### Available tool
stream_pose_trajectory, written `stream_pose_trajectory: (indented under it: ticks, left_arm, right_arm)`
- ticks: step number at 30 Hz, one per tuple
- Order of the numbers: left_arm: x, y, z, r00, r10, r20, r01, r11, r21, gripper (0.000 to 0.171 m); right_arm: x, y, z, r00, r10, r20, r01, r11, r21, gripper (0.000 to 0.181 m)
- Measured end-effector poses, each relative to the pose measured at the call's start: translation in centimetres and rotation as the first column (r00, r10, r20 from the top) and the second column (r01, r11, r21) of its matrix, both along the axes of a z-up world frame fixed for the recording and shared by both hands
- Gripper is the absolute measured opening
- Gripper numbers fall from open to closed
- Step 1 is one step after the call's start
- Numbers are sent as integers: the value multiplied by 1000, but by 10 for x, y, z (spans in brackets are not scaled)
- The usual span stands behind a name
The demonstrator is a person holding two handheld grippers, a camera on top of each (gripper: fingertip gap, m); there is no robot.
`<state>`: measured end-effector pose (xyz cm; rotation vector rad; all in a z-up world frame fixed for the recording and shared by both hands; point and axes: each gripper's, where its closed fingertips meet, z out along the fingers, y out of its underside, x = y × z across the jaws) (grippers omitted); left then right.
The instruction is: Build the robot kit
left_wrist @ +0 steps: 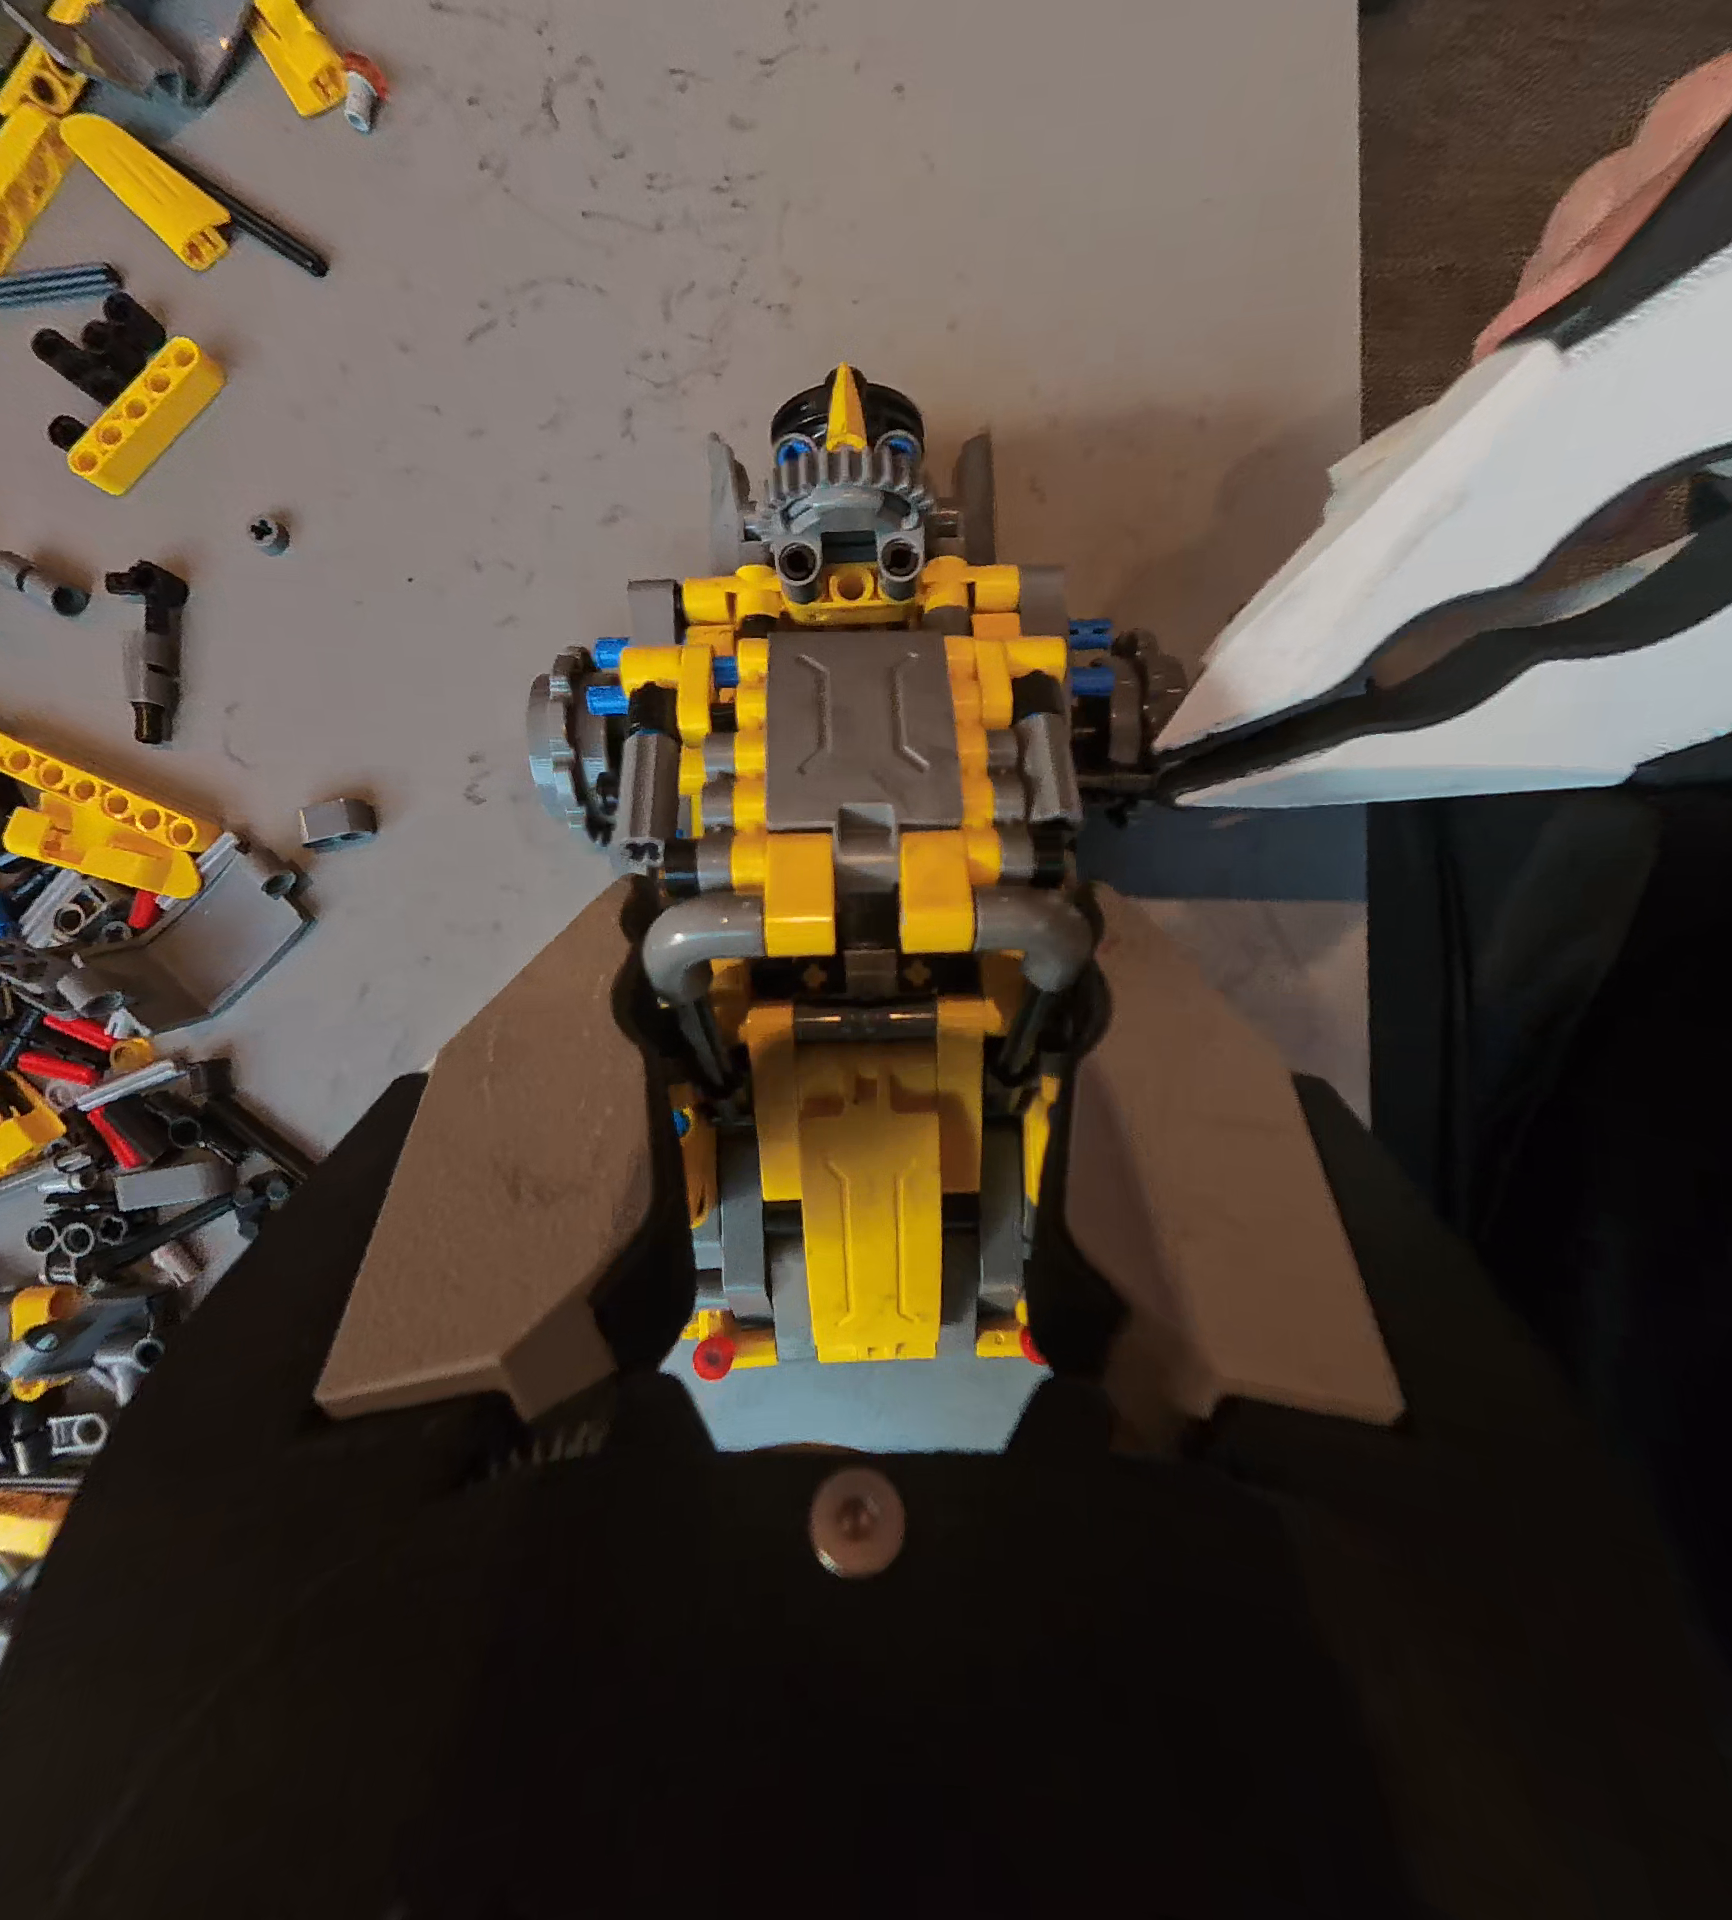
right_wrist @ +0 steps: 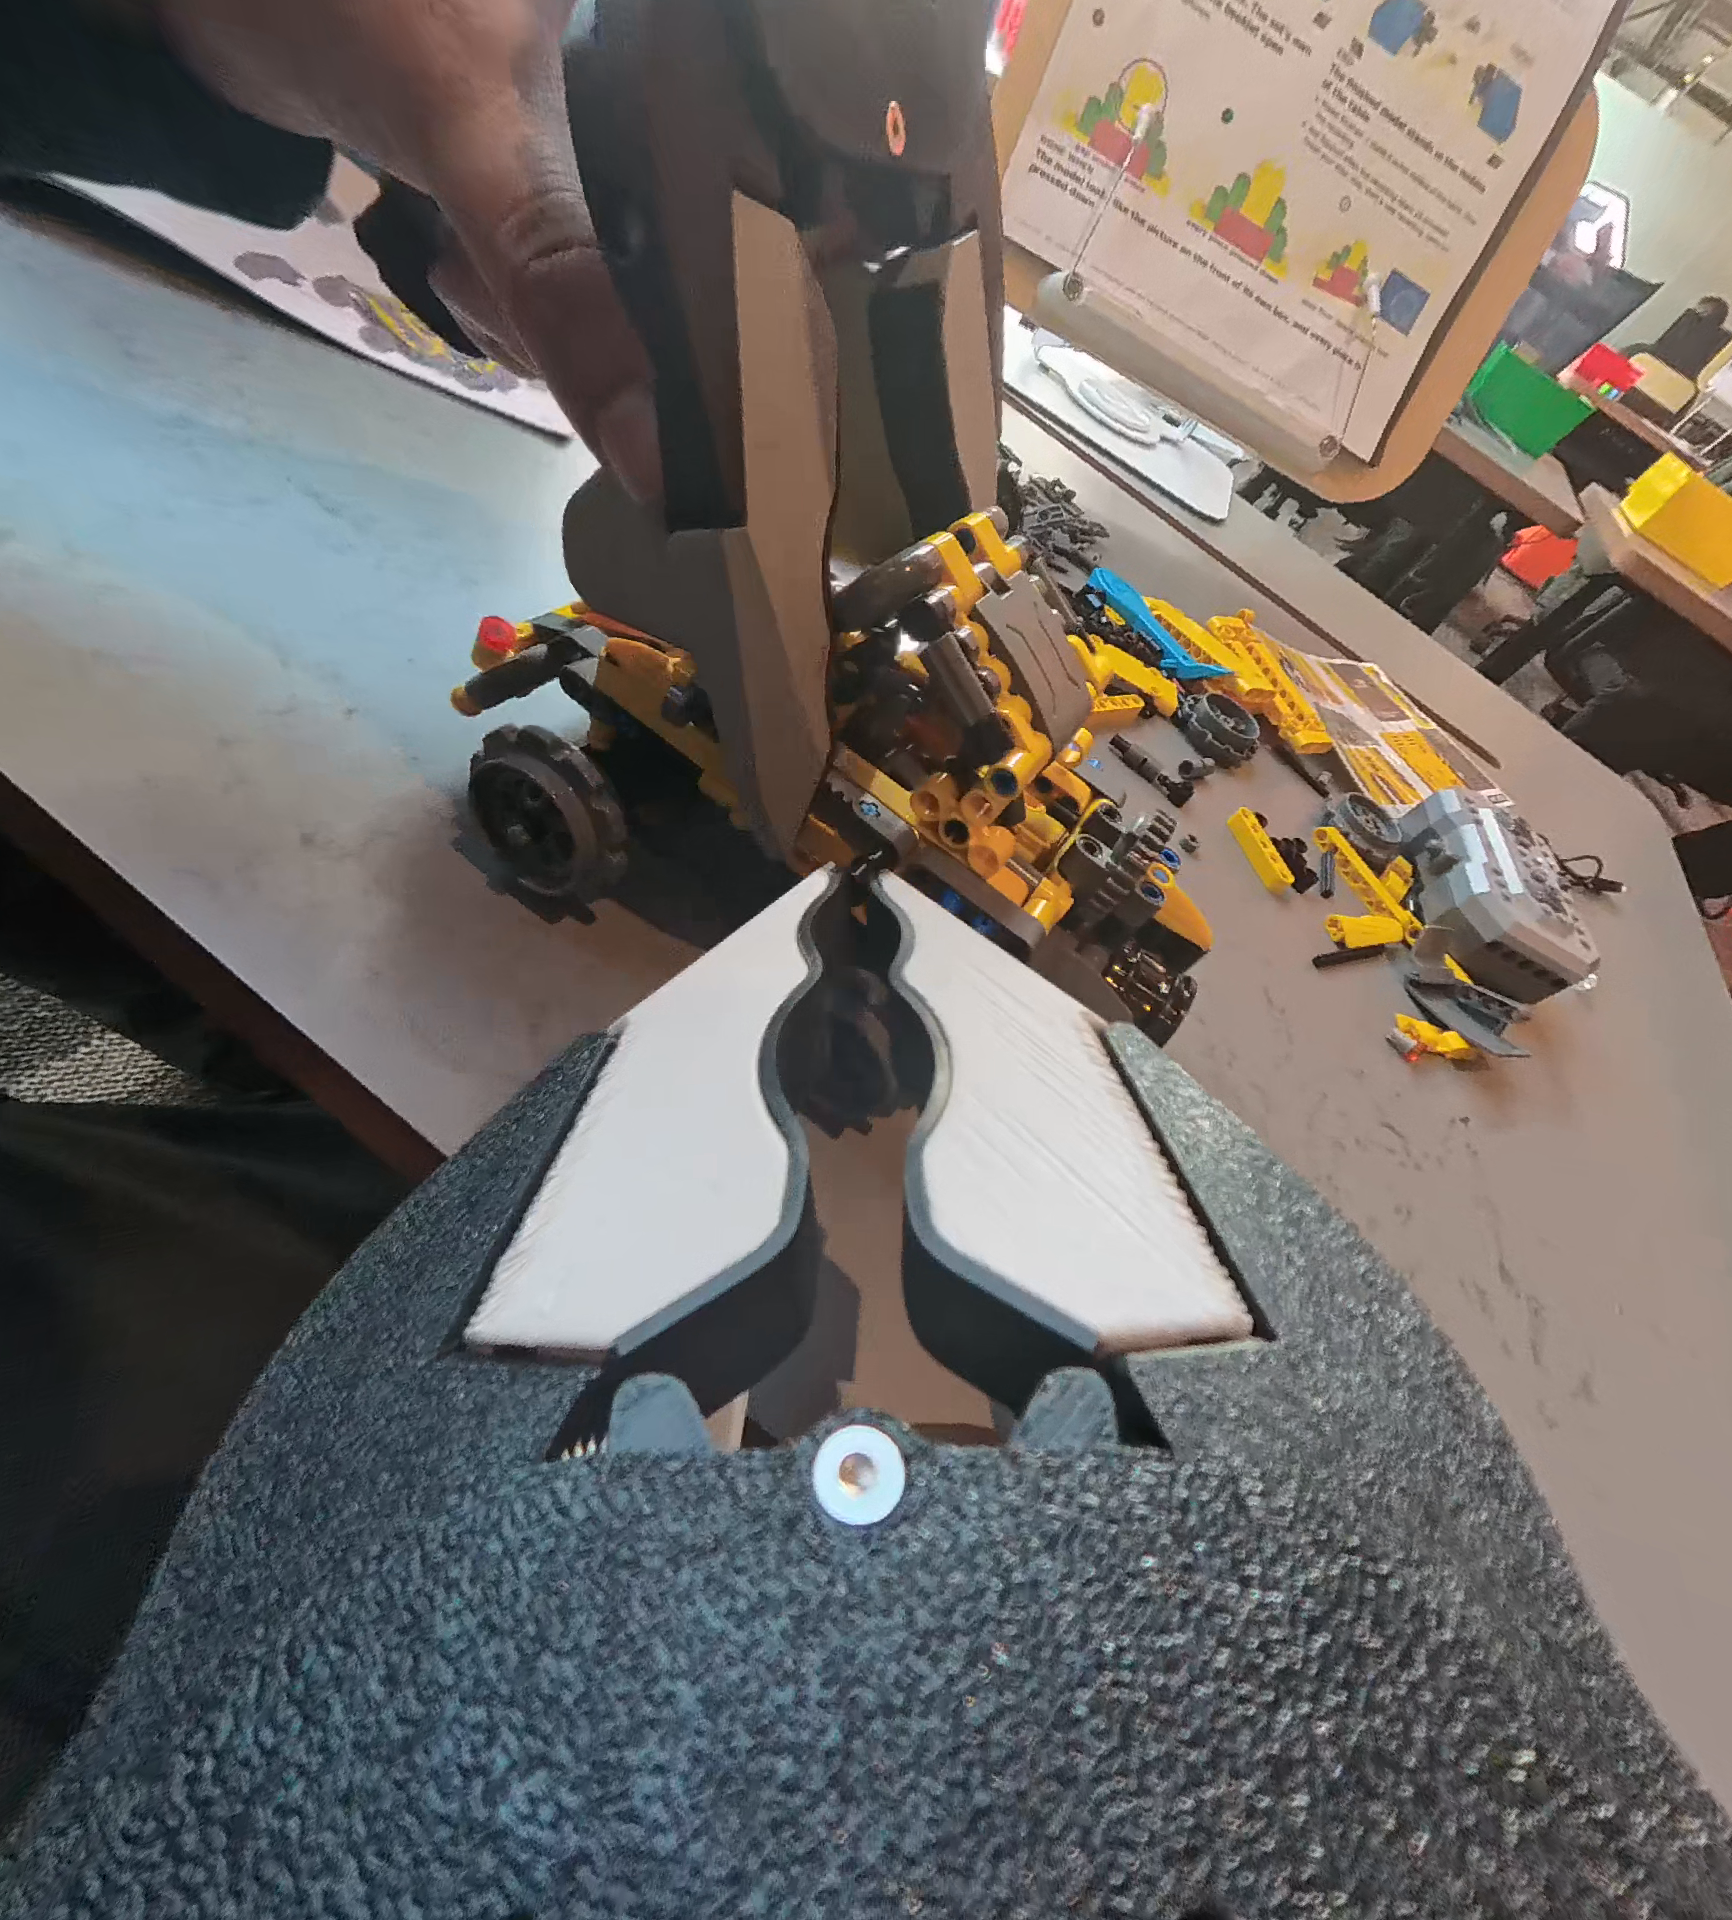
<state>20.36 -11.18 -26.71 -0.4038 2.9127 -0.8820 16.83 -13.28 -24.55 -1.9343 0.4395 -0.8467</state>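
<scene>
A yellow and grey brick-built vehicle (left_wrist: 857, 727) stands on the grey table (left_wrist: 945, 208). My left gripper (left_wrist: 857, 914) comes down from above, its brown fingers (left_wrist: 488, 1143) shut on the vehicle's rear half; a hand holds it in the right wrist view (right_wrist: 529, 260). My right gripper (right_wrist: 857, 875) has white fingers (right_wrist: 696, 1122). It reaches in from the vehicle's (right_wrist: 945, 748) side, tips closed on a small black part (left_wrist: 1122, 787) just above a front wheel (left_wrist: 1137, 675). That dark wheel (right_wrist: 846, 1039) shows through the gap between the fingers. The right gripper also shows in the left wrist view (left_wrist: 1168, 753).
Loose yellow, grey, black and red pieces (left_wrist: 41, 987) are heaped along the table's left. A grey block assembly (right_wrist: 1496, 894), a booklet (right_wrist: 1381, 727) and more pieces lie beyond the vehicle. The table edge (left_wrist: 1361, 416) runs close on the right. A picture board (right_wrist: 1288, 156) stands at the back.
</scene>
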Motion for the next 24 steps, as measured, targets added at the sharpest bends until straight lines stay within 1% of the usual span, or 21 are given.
stream_pose_trajectory:
  ticks: [4,6,7,9,11,13,16,17,19,20,22,24]
  left_arm:
    - [1,0,0,1000,-3,3,3,1000,10,77]
    - [1,-1,0,1000,-2,6,2,1000,3,77]
    - [1,-2,0,1000,-2,8,2,1000,1,77]
    - [1,-2,0,1000,-4,12,4,1000,-5,76]
    - [2,-2,0,1000,0,12,1,1000,-15,76]
    - [3,-2,0,1000,9,18,-8,1000,-19,76]
    - [3,-2,0,999,26,25,-25,999,-30,76]
    - [3,-2,0,999,32,28,-31,999,-31,76]
    - [3,-2,0,999,38,29,-37,999,-35,76]
    - [4,-2,0,999,45,30,-43,998,-36,76]
    - [4,-2,0,998,50,34,-49,998,-30,76]
    - [4,-1,-1,998,47,36,-46,999,-24,75]
  right_arm:
    - [1,0,0,1000,-6,15,6,1000,-8,2]
    - [3,-1,-3,1000,-18,21,18,999,-32,9]
    - [3,-1,-5,1000,-18,25,20,999,-47,10]
    - [4,0,-5,998,-20,53,23,997,-67,4]
    - [5,0,-4,996,-26,84,34,995,-99,4]
    - [6,-1,-5,990,-34,136,53,989,-137,3]
    - [6,-1,-5,958,-50,283,134,949,-284,1]
    - [6,-1,-6,951,-49,307,145,943,-300,1]
    - [6,0,-6,963,-50,263,121,958,-261,1]
    - [7,0,-6,965,-47,260,119,956,-268,1]
    - [7,1,-6,954,-41,298,137,941,-310,0]
    - [7,1,-6,952,-45,303,143,939,-312,0]
